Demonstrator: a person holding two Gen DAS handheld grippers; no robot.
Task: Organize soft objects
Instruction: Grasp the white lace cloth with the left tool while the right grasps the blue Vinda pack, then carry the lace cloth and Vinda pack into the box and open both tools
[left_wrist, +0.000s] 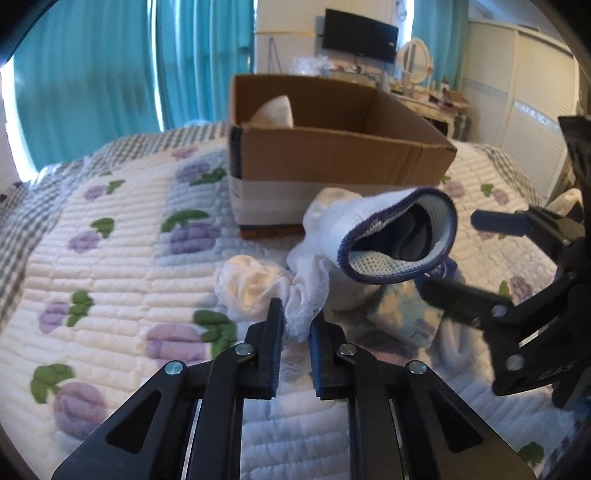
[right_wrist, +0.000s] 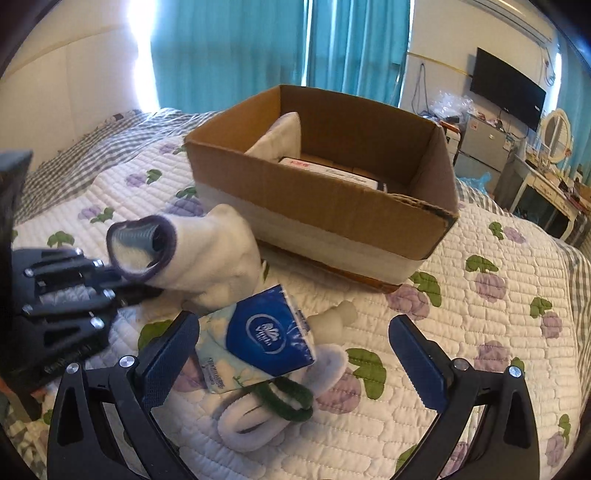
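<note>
A brown cardboard box (left_wrist: 332, 155) (right_wrist: 332, 206) stands on the bed with a white cloth (right_wrist: 284, 138) leaning inside. My left gripper (left_wrist: 297, 317) is shut on the lace edge of a white sock (left_wrist: 354, 229) (right_wrist: 207, 258) with a purple cuff, whose open mouth lifts off the quilt. A second bunched white sock (left_wrist: 247, 284) lies beside it. My right gripper (right_wrist: 291, 347) is open around a blue tissue pack (right_wrist: 258, 347) (left_wrist: 406, 314), which rests on a rolled white sock with a green cuff (right_wrist: 273, 402).
The bed has a quilted cover (right_wrist: 480, 314) with purple flowers. Teal curtains (left_wrist: 110, 74), a wall television (right_wrist: 506, 88), a dresser with an oval mirror (right_wrist: 557, 133) and a white wardrobe (left_wrist: 517, 85) stand beyond.
</note>
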